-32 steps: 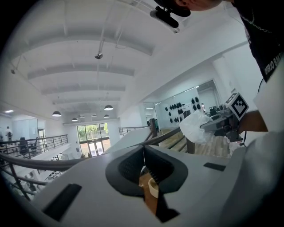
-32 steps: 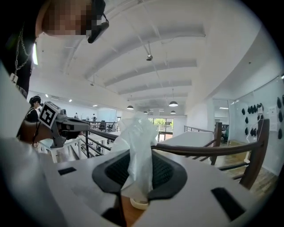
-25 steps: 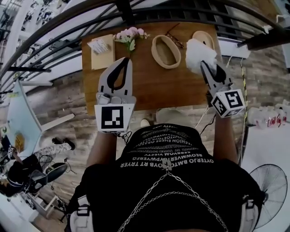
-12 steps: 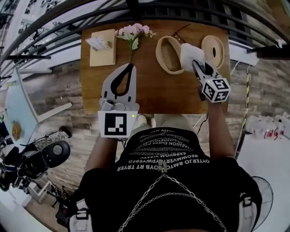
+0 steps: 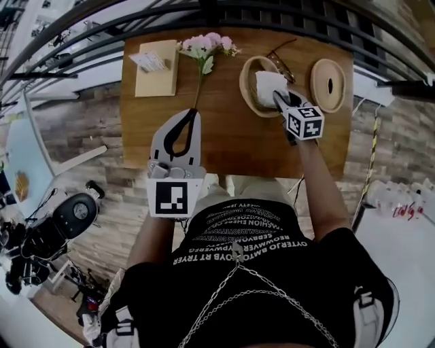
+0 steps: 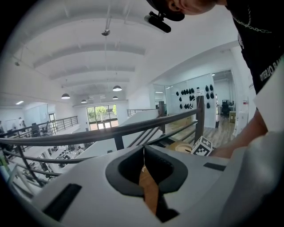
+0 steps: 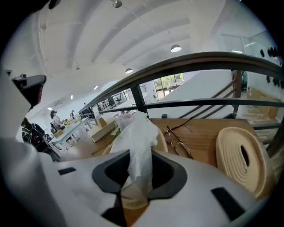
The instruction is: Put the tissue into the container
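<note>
The right gripper (image 5: 277, 98) pinches the tissue (image 5: 266, 86) just over the container (image 5: 246, 76), the left gripper (image 5: 192, 113) pressed together, empty, off to the container's left; released carelessly, the tissue could drape over the rim.

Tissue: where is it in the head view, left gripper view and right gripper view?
Head view: tissue upper right, at the oval container.
Left gripper view: not in it.
Right gripper view: centre, between the jaws.
Shared landmark: the black railing.

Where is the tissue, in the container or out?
Not released: the right gripper clamps the tissue over the container; how deep, cannot tell.
</note>
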